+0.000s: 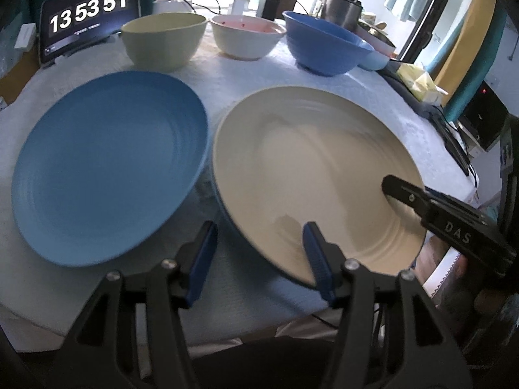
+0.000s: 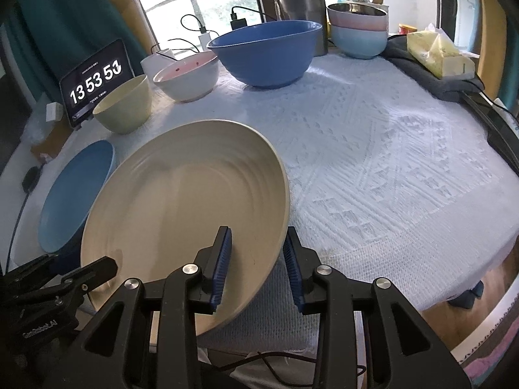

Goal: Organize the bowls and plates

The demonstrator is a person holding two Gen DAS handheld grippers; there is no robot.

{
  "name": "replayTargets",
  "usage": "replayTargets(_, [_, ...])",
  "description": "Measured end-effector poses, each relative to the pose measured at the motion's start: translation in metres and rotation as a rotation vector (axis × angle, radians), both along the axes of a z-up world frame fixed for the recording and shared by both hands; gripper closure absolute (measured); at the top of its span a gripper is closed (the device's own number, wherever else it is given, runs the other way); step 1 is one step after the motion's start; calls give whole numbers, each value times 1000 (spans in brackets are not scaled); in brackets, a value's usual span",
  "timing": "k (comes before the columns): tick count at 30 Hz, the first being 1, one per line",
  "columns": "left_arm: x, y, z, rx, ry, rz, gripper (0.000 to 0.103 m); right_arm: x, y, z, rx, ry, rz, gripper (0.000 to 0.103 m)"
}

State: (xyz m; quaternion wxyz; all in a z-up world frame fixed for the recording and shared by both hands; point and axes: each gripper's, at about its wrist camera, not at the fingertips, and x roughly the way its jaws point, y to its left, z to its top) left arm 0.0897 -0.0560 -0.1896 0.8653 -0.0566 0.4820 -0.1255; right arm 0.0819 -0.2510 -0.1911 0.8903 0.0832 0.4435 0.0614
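- Left wrist view: the left tool hangs over the near edge of the tabletop, which is covered with a white textured cloth. Its blue-padded fingers stand apart; the right finger lies over the near rim of the round cream plate, the left finger is off the rim, above the cloth, and neither pad presses on it.
- The cream plate sits tilted at the near right, with a dark blue rim showing under its near edge. The round blue plate lies just beside it, toward the left edge.
- Along the far edge stand a pale yellow bowl, a white bowl with a pink inside and a large blue bowl, with a tablet showing a clock at the far left corner.
- The right tool reaches onto the cream plate's right rim.
- Right wrist view: the right tool straddles the cream plate's near right rim, one pad inside, one outside; a gap shows at each pad, so it is not clamped.
- The left tool's black finger touches the plate's near left edge.
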Motion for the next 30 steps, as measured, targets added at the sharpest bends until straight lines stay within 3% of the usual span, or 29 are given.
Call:
replayTargets(15, [21, -20, 9, 61, -62, -32, 50, 14, -12, 1, 12, -2, 5, 69])
replayTargets(30, [59, -20, 5, 79, -49, 5, 50, 43, -10, -1, 4, 6, 17, 70])
